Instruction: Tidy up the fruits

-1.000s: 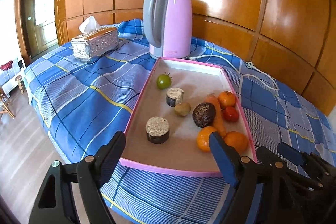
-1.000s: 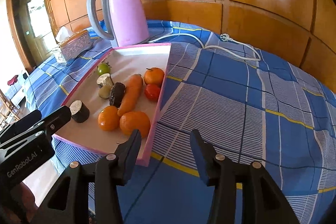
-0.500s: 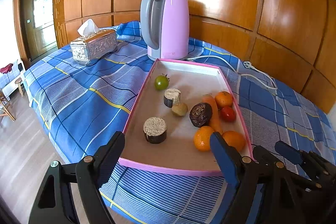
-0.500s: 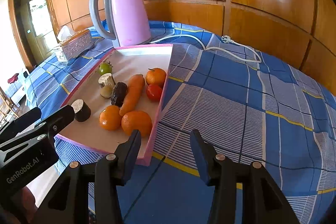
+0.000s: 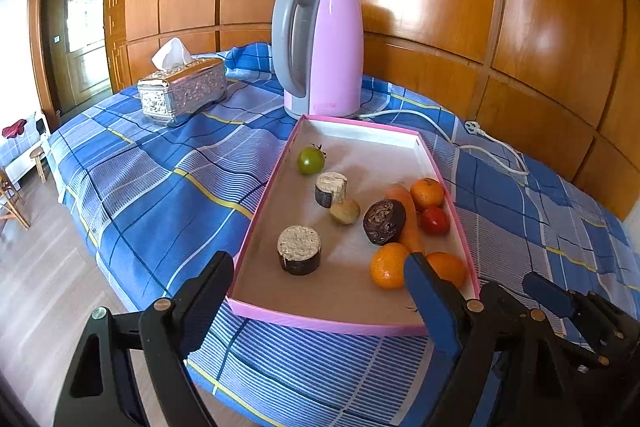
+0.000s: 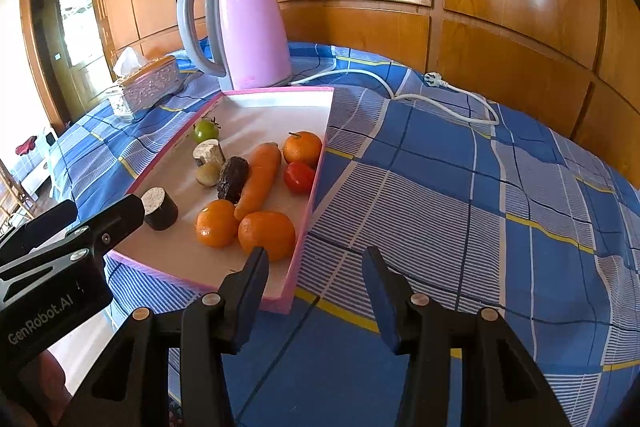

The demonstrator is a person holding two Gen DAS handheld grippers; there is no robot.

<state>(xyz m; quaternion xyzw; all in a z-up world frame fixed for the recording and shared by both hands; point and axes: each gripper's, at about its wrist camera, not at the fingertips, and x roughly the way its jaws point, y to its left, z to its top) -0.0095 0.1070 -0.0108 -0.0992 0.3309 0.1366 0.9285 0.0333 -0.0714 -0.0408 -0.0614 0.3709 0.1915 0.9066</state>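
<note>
Fruits sit gathered in a pink-rimmed tray (image 5: 256, 223) at the centre of the left wrist frame, on a blue checked cloth (image 5: 152, 187): three oranges (image 6: 266, 235), a carrot (image 6: 259, 179) and a red tomato (image 6: 299, 177) crowd the tray's right side, touching or nearly so, while a green tomato (image 5: 310, 160), a small brownish fruit (image 5: 345, 211) and two stubby cork-like cylinders (image 5: 299, 255) lie strung down the middle, apart from one another. A dark wrinkled fruit (image 5: 384, 222) leans on the carrot. Right-hand pieces look grouped on purpose; the middle ones look loose, so this fits either a sorting half done or one not far along. At the bottom of each frame the left gripper (image 5: 318, 291) and right gripper (image 6: 316, 283) hover with fingers spread and nothing between them, short of the tray's near edge, seemingly poised to choose. A pink kettle (image 5: 320, 51) and silver tissue box (image 5: 182, 91) stand behind, clear of the work
</note>
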